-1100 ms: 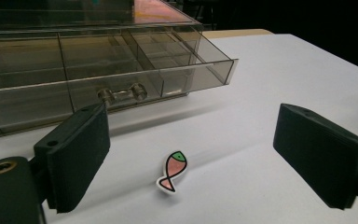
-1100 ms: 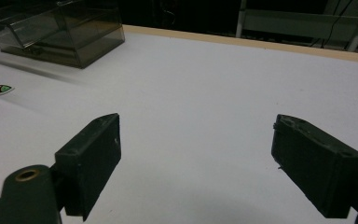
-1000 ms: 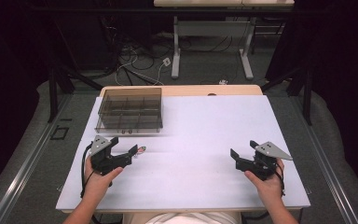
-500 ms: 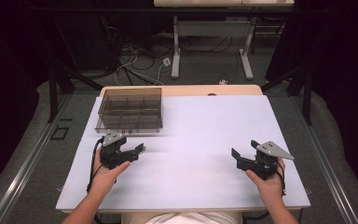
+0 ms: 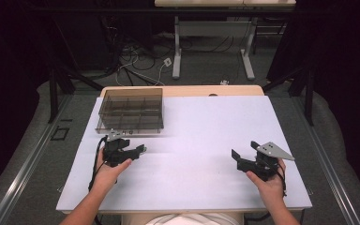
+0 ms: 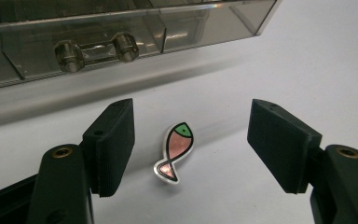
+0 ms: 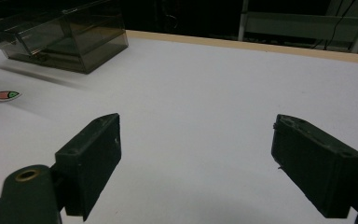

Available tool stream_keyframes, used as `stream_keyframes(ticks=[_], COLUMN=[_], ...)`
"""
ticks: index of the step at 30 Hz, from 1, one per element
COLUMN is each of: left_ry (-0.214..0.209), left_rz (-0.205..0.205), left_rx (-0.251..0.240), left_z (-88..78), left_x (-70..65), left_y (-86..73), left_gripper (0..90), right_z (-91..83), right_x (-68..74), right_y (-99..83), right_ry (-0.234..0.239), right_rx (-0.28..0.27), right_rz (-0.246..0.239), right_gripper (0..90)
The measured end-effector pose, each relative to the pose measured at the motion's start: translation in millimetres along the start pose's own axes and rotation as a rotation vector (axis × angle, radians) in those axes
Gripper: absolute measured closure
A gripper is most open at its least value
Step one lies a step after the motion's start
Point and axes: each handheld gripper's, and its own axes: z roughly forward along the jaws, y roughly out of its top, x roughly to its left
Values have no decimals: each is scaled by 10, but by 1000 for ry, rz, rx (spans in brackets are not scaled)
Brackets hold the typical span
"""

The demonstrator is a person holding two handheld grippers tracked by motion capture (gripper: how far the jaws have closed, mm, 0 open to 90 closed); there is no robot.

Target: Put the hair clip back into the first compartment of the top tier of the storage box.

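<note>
Left gripper [image 6: 191, 144] gaping wide, straddling fish sticker [image 6: 175, 151], touching nothing; sticker lying flat, green head pointing 12 o'clock. Right gripper [image 7: 209, 163] gaping wide, holding nothing.

Compartment box [image 5: 130, 110] at table's [image 5: 206, 122] far left, fish sticker [image 6: 174, 150] just before it

A small fish sticker [image 6: 173, 151], pink with a green head, lies flat on my white tabletop [image 6: 307, 70], just beside the smoky clear plastic box [image 6: 121, 37] and between my spread left jaws.
</note>
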Motion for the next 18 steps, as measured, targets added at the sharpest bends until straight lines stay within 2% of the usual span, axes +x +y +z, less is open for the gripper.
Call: stream_keyframes(ticks=[8,11,14,18], left_ry=[24,18,20,2], left_rz=[-33,-57,-59,-89], left_rx=[52,74,96,118], left_z=[76,95,107,111], left_x=[47,52,57,69], left_y=[21,29,31,29], left_gripper=[332,347,367,392], right_z=[-10,-3,-5,-2], right_x=[6,16,22,23], right_y=[0,-5,-8,-11], right_ry=[-3,4,4,7], right_rx=[6,6,8,5], right_rz=[-9,-5,-7,-8], right_gripper=[157,157,157,157])
